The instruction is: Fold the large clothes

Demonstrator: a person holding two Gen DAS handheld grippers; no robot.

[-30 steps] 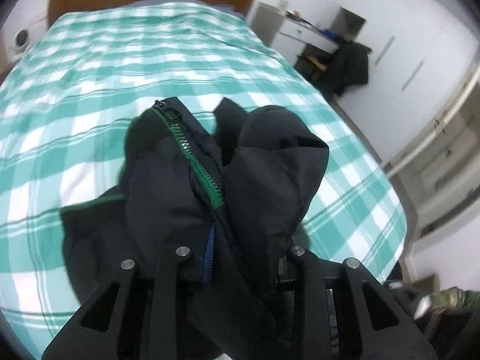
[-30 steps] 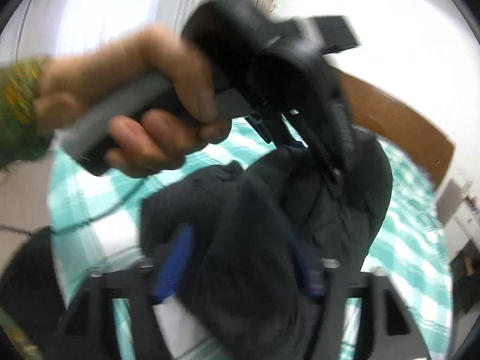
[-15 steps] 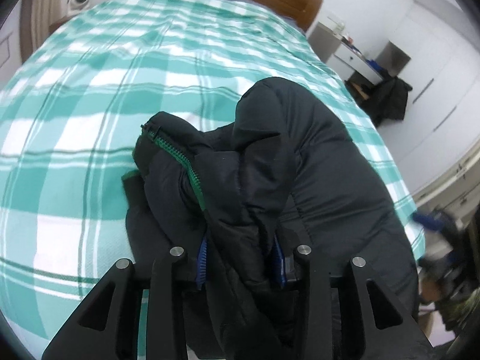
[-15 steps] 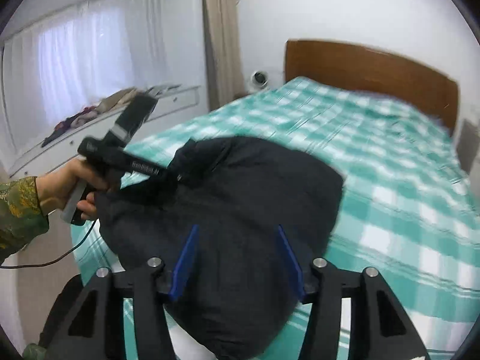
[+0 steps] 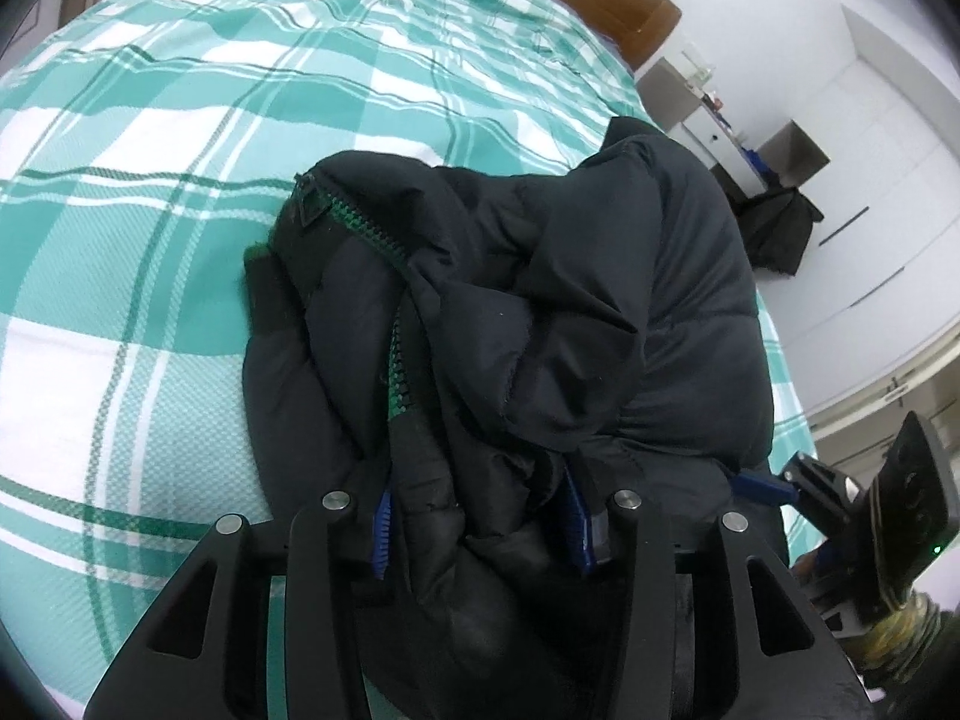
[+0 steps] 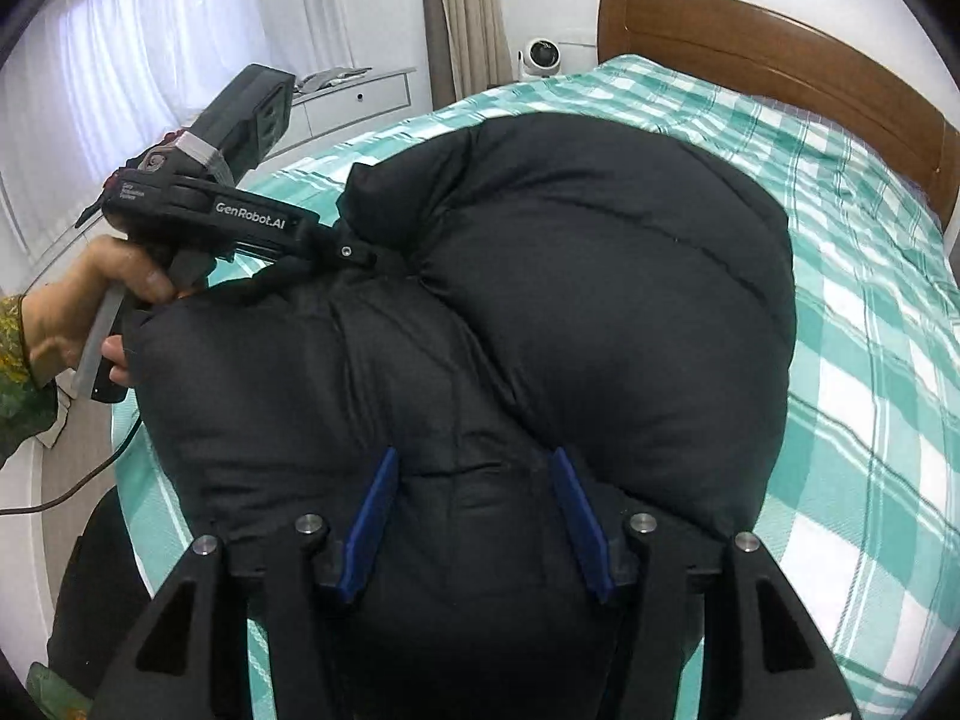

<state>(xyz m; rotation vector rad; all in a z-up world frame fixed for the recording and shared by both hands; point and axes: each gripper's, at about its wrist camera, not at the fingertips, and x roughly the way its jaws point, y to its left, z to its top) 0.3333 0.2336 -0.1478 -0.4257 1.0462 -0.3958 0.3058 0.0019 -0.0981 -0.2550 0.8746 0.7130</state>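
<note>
- The left tool (image 5: 477,516) is clamped on a bunched fold of the black puffer jacket (image 5: 540,312), cloth filling the gap between its blue pads (image 5: 381,517).
- The right tool (image 6: 477,522) grips the jacket's padded edge between its blue pads (image 6: 372,525).
- Ahead of both tools the jacket lies heaped on the green-checked bed (image 6: 870,360), its green zipper (image 5: 354,228) running forward of the left tool.
- A left hand (image 6: 90,306) holds the left tool at the jacket's far edge.
</note>
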